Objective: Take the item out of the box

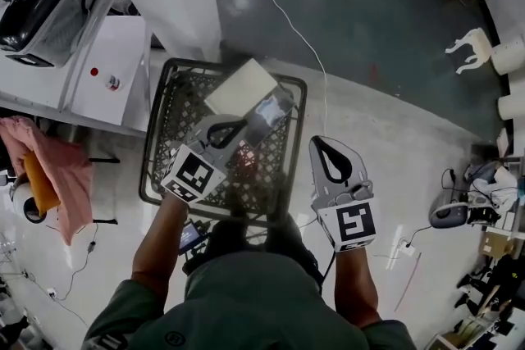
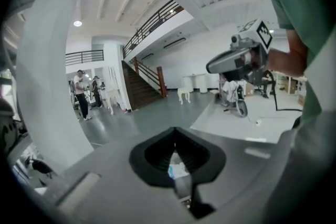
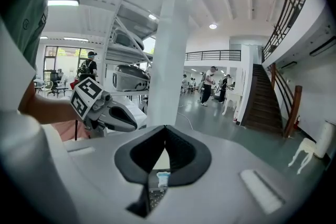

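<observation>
Left tool (image 1: 244, 124) over crate (image 1: 157, 145), white box (image 1: 242, 86) inside, pink cloth (image 1: 72, 176) nearby

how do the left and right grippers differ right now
The left gripper hangs over the dark basket; the right gripper is beside it, over pale floor. The left gripper angles toward the white box; the right gripper points straight up the head view. Both have jaws shut, holding nothing.
</observation>
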